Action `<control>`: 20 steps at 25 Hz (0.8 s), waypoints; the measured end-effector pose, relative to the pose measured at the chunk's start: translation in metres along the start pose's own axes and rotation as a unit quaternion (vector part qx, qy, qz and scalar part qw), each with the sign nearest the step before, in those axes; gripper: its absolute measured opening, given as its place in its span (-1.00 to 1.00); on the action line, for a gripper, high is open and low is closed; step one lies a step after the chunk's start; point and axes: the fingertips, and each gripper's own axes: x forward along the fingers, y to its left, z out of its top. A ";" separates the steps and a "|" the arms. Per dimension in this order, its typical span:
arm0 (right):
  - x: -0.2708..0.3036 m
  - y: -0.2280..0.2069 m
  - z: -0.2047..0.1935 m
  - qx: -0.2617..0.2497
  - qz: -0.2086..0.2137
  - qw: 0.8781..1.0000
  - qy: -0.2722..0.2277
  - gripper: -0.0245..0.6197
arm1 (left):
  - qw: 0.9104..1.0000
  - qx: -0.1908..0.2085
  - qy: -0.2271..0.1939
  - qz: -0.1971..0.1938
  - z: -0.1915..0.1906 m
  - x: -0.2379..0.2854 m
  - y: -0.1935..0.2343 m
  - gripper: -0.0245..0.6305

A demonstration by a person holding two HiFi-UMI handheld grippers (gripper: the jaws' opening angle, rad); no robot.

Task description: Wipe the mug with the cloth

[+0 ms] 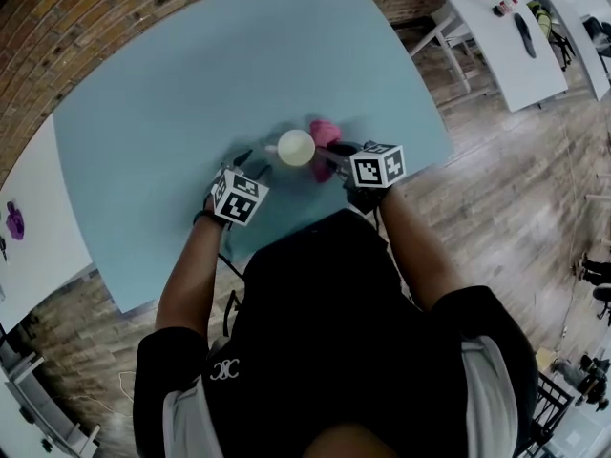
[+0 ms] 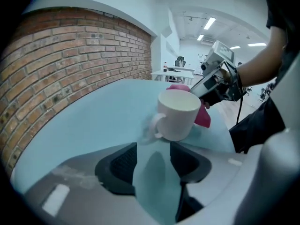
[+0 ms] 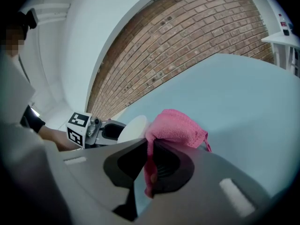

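A white mug (image 1: pixel 296 148) stands upright on the light blue table (image 1: pixel 191 93), its handle towards the left in the left gripper view. My left gripper (image 2: pixel 153 146) sits just short of the mug (image 2: pixel 178 114), open, with only table showing between its jaws. My right gripper (image 3: pixel 149 146) is shut on a pink cloth (image 3: pixel 176 125), which bunches above its jaws right beside the mug (image 3: pixel 132 128). In the head view the cloth (image 1: pixel 325 146) lies against the mug's right side, with my right gripper (image 1: pixel 334 156) behind it and my left gripper (image 1: pixel 250 163) at the mug's left.
The table's near edge (image 1: pixel 286 241) runs close to my body. White tables (image 1: pixel 506 36) stand at the far right on a wooden floor. Another white table (image 1: pixel 38 227) at the left bears a purple thing (image 1: pixel 14 219). A brick wall (image 1: pixel 115 17) borders the far side.
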 end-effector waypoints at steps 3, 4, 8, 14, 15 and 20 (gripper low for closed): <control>0.001 0.001 0.000 0.001 0.000 1.000 -0.002 -0.81 | 0.999 0.036 -0.009 -0.001 0.018 0.003 0.011 -0.27; 0.000 0.001 0.001 0.003 0.001 1.000 -0.005 -0.81 | 0.999 0.052 -0.009 -0.004 0.023 0.005 0.012 -0.27; -0.002 0.004 0.004 0.008 0.002 1.000 -0.017 -0.81 | 0.994 0.104 -0.005 -0.029 0.035 0.012 0.004 -0.35; -0.001 0.008 0.001 0.001 -0.004 1.000 -0.017 -0.81 | 0.996 0.092 -0.012 0.009 0.039 0.016 0.005 -0.77; -0.001 0.009 0.000 -0.001 -0.005 1.000 -0.015 -0.81 | 0.996 0.083 -0.012 0.013 0.038 0.015 0.005 -0.76; -0.002 0.014 -0.008 -0.012 -0.012 1.000 -0.009 -0.81 | 0.997 0.057 -0.010 0.043 0.037 0.013 0.004 -0.76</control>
